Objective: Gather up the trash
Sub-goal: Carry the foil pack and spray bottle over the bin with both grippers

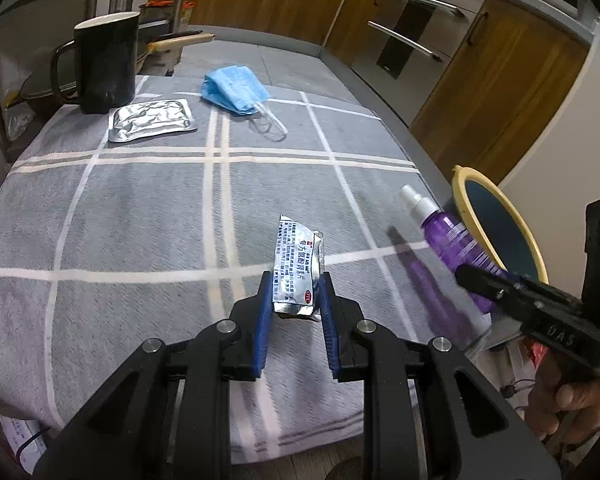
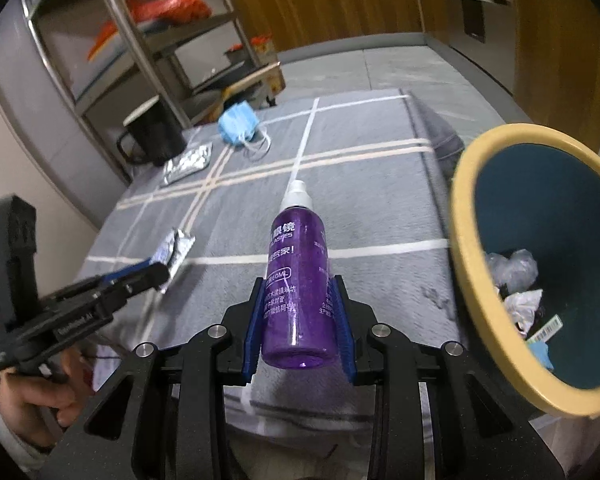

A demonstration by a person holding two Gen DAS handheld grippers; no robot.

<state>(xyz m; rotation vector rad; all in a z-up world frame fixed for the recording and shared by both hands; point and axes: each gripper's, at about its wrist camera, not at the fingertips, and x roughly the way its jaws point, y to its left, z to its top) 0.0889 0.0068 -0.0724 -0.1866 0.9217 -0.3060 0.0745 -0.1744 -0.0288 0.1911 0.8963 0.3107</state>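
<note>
Both grippers loaded: left gripper (image 1: 294, 300) pinches a foil sachet (image 1: 298, 270), right gripper (image 2: 300, 312) clamps a purple spray bottle (image 2: 298, 280).

Sachet held upright between blue pads, above the grey checked cloth (image 1: 140, 220). Bottle gripped at its lower body, white nozzle pointing away, just left of the yellow-rimmed trash bin (image 2: 466, 280), which has crumpled waste inside. On the cloth at the far end: blue face mask (image 1: 234, 90), silver foil pack (image 1: 150, 120), black mug (image 1: 106, 62).
</note>
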